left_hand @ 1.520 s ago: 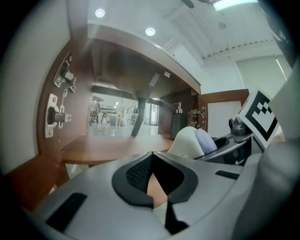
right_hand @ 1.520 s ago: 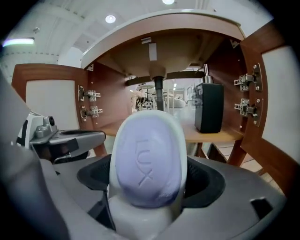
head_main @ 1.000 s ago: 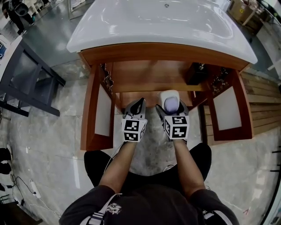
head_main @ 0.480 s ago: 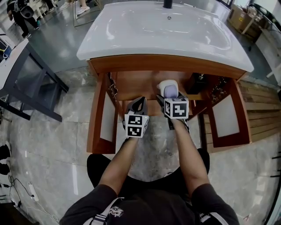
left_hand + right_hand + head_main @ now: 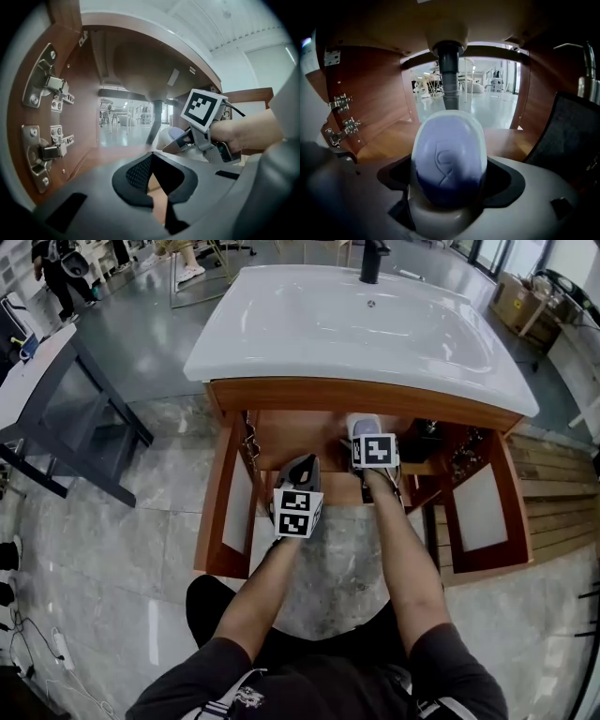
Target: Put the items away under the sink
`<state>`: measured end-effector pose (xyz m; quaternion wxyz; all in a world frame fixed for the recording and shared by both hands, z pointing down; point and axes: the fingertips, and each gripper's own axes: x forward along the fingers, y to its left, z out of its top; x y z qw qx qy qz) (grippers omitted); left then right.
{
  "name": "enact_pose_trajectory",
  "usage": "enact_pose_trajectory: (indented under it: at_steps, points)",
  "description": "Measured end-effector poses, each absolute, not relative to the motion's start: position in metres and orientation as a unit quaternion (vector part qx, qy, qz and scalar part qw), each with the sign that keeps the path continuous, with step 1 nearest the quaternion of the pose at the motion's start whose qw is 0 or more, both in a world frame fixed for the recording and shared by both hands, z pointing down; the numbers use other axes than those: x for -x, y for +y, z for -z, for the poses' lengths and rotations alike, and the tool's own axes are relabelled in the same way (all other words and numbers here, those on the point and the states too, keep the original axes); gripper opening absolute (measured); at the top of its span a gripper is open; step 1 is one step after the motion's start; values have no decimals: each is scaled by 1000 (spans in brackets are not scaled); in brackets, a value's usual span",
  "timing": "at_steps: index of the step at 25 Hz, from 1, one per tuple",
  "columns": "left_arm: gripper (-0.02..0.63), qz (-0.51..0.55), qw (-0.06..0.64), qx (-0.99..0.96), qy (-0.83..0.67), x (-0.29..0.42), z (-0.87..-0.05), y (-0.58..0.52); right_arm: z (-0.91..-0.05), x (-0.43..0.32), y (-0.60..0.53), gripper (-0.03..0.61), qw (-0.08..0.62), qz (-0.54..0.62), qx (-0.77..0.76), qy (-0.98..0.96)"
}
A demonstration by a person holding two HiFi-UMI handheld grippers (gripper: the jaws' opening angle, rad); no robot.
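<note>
A white bottle with a lavender face is held in my right gripper, which is shut on it. The bottle hangs inside the open wooden cabinet under the white sink, just in front of the grey drain pipe. My left gripper is shut with nothing in it, low at the cabinet mouth, left of the right one. The left gripper view shows the bottle from the side.
Both cabinet doors stand open, the left door and the right door. A black object sits inside at the right. Hinges line the left wall. A dark table stands far left.
My right gripper has carried the bottle forward, deeper into the cabinet under the sink. The left gripper has stayed near the cabinet mouth. The head view now takes in more of the sink.
</note>
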<state>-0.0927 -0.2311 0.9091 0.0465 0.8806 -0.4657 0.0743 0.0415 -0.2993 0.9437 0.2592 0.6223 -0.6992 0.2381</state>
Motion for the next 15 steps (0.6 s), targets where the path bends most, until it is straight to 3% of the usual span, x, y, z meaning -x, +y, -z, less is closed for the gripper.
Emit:
enact_pose_trajectory:
  at_steps: [15]
  points:
    - [-2,-63,48,-881,-467,95,-903,-231,-952,-40,-316,457,266,-277,-614,-689]
